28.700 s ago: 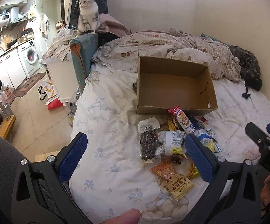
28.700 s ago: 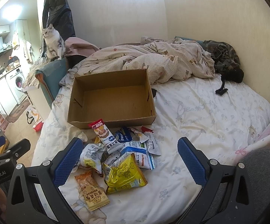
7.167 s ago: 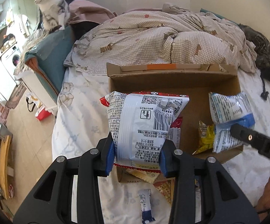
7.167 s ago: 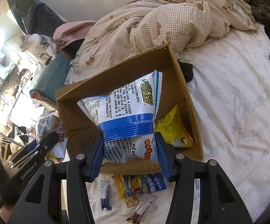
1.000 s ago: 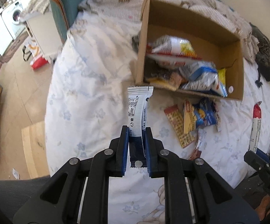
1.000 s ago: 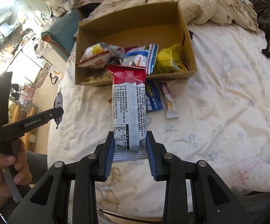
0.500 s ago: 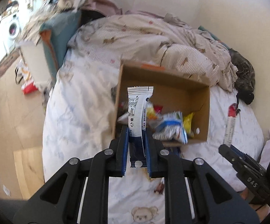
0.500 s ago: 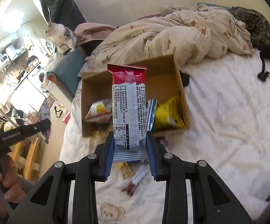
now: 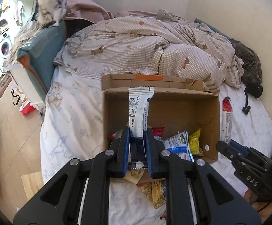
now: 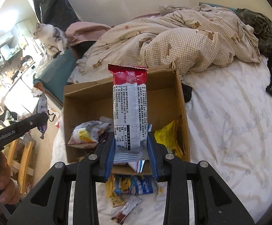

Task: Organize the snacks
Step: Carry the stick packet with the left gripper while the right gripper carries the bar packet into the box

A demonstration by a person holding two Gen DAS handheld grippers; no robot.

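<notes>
Up front, left gripper (image 9: pixel 137 148) clamped narrow on a slim white-and-navy snack stick (image 9: pixel 139 112), blue pads pinching its dark lower end, white top reaching up in front of the cardboard box (image 9: pixel 106 116). Right gripper (image 10: pixel 131 150) likewise closed on a longer red-topped silver wafer bar (image 10: pixel 128 110), gripped just above its crimped bottom seal, red end in line with the box's far wall. Both packets upright between the jaws, in line with the open box; whether either hangs over the box or short of its near wall, hard to tell. Inside the box: a crumpled white-and-yellow bag (image 10: pixel 88 133) at the left, a yellow packet (image 10: pixel 167 140) against the right wall, a blue-and-white bag (image 9: pixel 179 146) between. Still outside, on the sheet by the near wall: a blue-and-yellow pouch (image 10: pixel 134 185), a small brown-ended stick (image 10: pixel 126 211) closer in, an orange packet (image 9: pixel 154 193). Seen from the left wrist, right gripper at the far right edge, its bar (image 9: pixel 226 118) standing just beyond the box's right wall. Underneath, a bed sheet (image 10: pixel 230 121) printed with pale flowers and bears; behind the box, a rumpled checked duvet (image 9: pixel 145 45) and dark clothing (image 9: pixel 248 63) by the wall. Off to the left, a grey-and-white cat (image 9: pixel 49 1) sitting on a teal cushion (image 9: pixel 40 46), a washing machine (image 9: pixel 3 47) and kitchen clutter beyond.
</notes>
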